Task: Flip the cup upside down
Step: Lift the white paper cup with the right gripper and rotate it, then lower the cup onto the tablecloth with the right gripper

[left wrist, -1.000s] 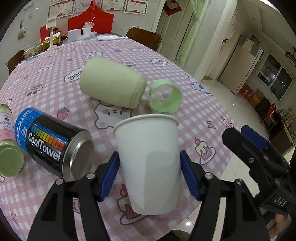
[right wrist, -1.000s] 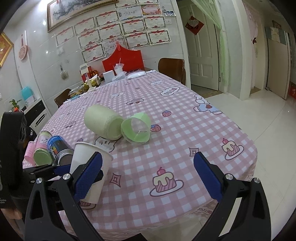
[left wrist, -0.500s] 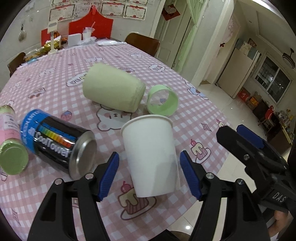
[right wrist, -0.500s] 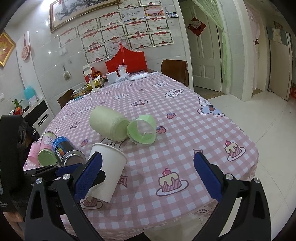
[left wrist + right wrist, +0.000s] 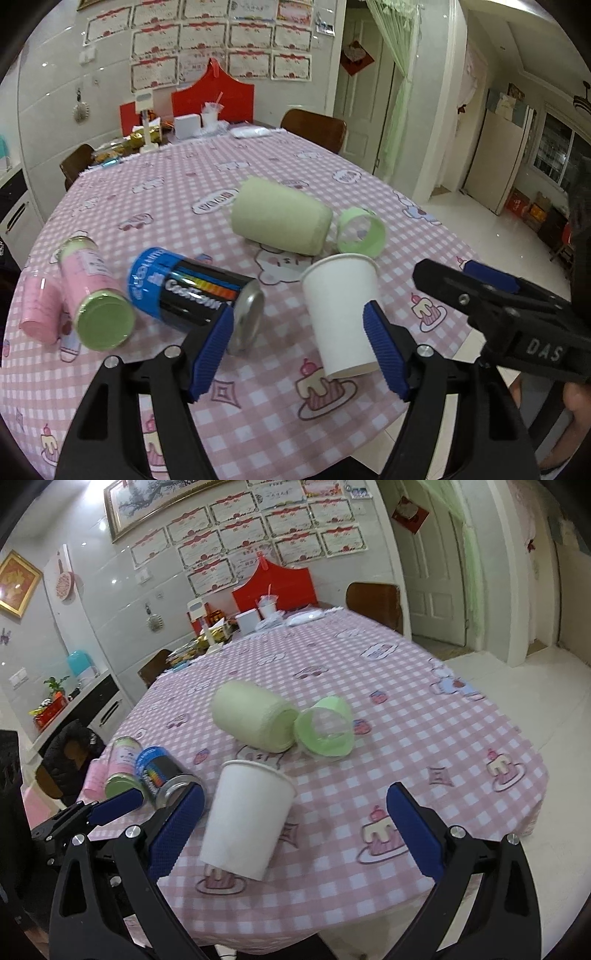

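Observation:
A white paper cup stands on the pink checked tablecloth near its front edge, wide end up; whether that end is open does not show. It also shows in the right wrist view. My left gripper is open, its blue pads apart and drawn back from the cup, which stands just ahead of the right pad. My right gripper is open and wide, with the cup ahead between its fingers and nearer the left pad.
A black and blue can lies left of the cup, with a pink green-lidded bottle beside it. A pale green roll and a green ring-shaped lid lie behind. The table edge is close in front.
My left gripper opened off the cup and pulled back and up. The cup now stands on the cloth on its own. The right gripper moved left so the cup is between its fingers.

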Action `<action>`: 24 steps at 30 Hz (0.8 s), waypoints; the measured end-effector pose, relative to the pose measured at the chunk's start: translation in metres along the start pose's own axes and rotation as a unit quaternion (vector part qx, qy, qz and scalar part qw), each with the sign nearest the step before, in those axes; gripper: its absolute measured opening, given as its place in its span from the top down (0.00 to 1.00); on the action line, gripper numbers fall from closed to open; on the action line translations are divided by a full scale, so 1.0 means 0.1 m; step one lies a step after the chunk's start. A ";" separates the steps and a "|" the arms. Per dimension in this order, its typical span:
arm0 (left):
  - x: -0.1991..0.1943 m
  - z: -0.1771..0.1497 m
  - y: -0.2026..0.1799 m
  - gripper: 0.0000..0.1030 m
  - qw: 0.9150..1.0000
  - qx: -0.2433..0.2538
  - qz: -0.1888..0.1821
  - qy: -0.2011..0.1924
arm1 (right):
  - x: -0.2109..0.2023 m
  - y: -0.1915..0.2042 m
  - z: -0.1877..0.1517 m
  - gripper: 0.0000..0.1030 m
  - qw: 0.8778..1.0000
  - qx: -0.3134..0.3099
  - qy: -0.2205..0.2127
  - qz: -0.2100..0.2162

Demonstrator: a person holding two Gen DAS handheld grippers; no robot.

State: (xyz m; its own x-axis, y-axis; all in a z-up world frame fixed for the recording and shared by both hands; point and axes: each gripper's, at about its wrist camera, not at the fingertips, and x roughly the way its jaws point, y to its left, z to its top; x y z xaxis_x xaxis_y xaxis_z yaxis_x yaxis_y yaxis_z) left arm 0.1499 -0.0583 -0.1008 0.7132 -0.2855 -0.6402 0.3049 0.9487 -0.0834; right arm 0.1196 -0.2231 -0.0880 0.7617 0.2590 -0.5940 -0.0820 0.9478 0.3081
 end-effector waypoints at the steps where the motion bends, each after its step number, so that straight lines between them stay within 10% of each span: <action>1: -0.03 -0.01 0.03 0.30 1.000 -0.004 -0.002 -0.003 | 0.02 0.00 0.00 0.07 1.000 0.004 0.006 0.006; 24: -0.03 -0.15 0.55 0.30 0.997 -0.050 0.059 -0.025 | 0.74 0.12 0.10 0.08 0.989 0.077 0.119 0.043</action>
State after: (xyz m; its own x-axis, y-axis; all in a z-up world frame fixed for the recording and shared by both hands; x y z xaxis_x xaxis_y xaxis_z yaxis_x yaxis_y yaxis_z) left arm 0.1557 -0.0031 -0.1149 0.7720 -0.1743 -0.6113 0.1536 0.9843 -0.0866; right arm 0.1814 -0.1944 -0.1214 0.5810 0.3921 -0.7132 -0.0274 0.8852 0.4643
